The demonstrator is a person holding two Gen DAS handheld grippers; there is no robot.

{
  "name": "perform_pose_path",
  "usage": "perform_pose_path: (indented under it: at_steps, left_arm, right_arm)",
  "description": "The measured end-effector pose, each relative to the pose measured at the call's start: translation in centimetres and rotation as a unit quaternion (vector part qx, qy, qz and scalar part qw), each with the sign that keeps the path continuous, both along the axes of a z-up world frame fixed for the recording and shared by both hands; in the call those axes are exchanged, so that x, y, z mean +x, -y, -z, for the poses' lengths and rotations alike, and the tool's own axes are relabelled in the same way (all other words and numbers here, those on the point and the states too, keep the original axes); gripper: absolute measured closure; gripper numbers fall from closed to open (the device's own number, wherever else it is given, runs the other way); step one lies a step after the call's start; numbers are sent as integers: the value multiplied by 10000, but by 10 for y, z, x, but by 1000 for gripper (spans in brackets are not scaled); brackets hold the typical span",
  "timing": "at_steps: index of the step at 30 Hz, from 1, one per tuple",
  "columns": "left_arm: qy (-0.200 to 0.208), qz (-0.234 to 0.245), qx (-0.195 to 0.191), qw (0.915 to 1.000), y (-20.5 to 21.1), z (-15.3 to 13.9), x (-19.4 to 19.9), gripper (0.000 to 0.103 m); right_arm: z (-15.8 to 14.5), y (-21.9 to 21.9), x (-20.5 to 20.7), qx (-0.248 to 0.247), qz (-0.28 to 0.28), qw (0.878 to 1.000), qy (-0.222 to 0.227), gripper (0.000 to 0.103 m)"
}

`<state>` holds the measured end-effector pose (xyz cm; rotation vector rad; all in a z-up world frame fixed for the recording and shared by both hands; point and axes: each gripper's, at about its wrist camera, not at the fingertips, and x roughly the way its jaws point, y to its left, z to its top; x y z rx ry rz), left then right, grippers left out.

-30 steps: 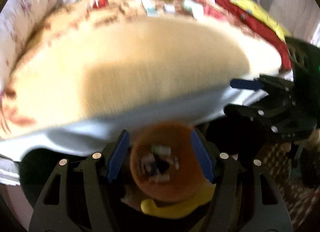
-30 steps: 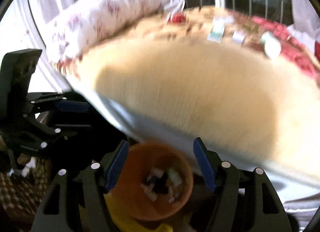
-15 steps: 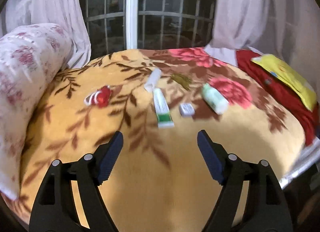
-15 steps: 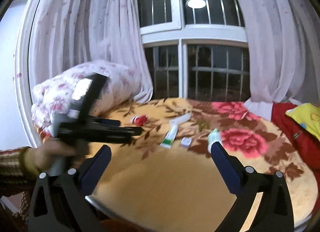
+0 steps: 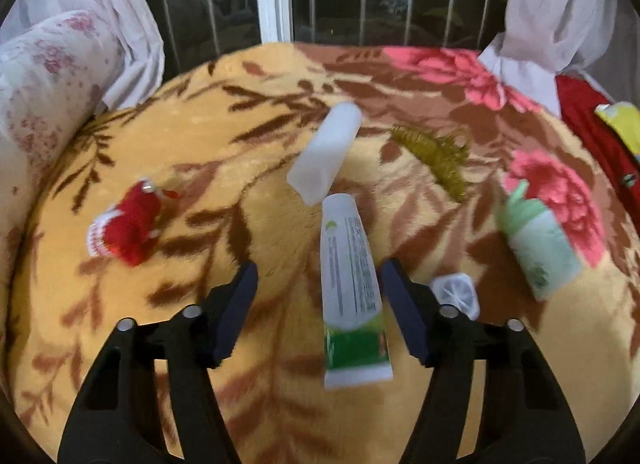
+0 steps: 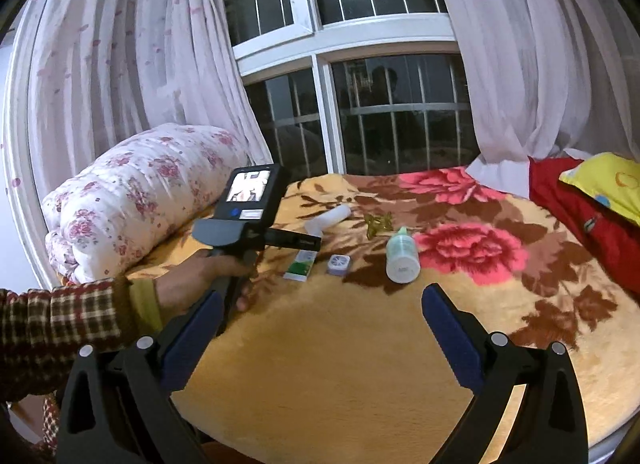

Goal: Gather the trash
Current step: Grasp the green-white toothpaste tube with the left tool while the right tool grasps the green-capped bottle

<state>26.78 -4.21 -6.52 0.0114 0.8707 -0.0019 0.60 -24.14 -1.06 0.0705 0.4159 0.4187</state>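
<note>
Trash lies on a yellow floral blanket point(image 5: 120, 344). A white and green tube point(image 5: 350, 288) lies lengthwise between the fingers of my left gripper point(image 5: 320, 308). Its jaws are closing, and the pads stand clear of the tube. Around it are a white tube point(image 5: 326, 151), a red crumpled wrapper point(image 5: 128, 223), a gold tinsel scrap point(image 5: 436, 151), a green and white bottle point(image 5: 536, 248) and a small clear cup point(image 5: 456, 292). My right gripper point(image 6: 320, 340) hangs wide open over bare blanket, short of the bottle point(image 6: 402, 256). From there my left gripper point(image 6: 316, 244) appears above the tube point(image 6: 300, 266).
A rolled floral quilt point(image 6: 132, 199) lies along the bed's left side. Red cloth point(image 6: 580, 215) and a yellow pillow point(image 6: 604, 179) sit at the right. A barred window and curtains stand behind. A hand with a plaid sleeve point(image 6: 60, 320) carries the left gripper.
Both grippers left the orange bin with scraps. The left one moved forward over the bed to the green tube and narrowed its jaws. The right one rose and opened wide.
</note>
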Motion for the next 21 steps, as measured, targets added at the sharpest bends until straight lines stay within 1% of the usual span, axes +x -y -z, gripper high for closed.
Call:
perform_pose_path:
  at_steps: [2,3,4,5,6,9,13,16,21]
  left_arm:
    - [-175,-14,28,9998,2,8,13,47]
    - [-233,-15,27,9997,2,11,18,56]
    - [-298,29,-28,9995,2,13,22,72]
    - [-341,88,-114,9993,1,14,23,80]
    - [-309,95,-176,9993,0,13,22,84]
    - [-107,67,-286,9995,-10,6,8,86]
    - [99,142,-376,9991,-24,-9,-23,86]
    - [273,240,-388,9986,-31,-20,-49,86]
    - [449,393,-372,9975,-42,-29,-93,86]
  right_arm:
    - [2,0,3,-33,14,10000,-20,5]
    - [3,0,5,-38,22,10000,-27,5]
    - [3,0,6,-36,27,10000,-29,5]
    - [3,0,8,-44,40,10000,-26,5]
    - [3,-1,9,-64,54,10000,-24,5]
    - [3,-1,15,-170,111,9998,-26,5]
    - [8,-5,37,-481,282,9981,-245,5]
    - [11,-7,64,-698,441,9958,-406,5]
    - [15,-7,131,-996,723,9889,-831,8]
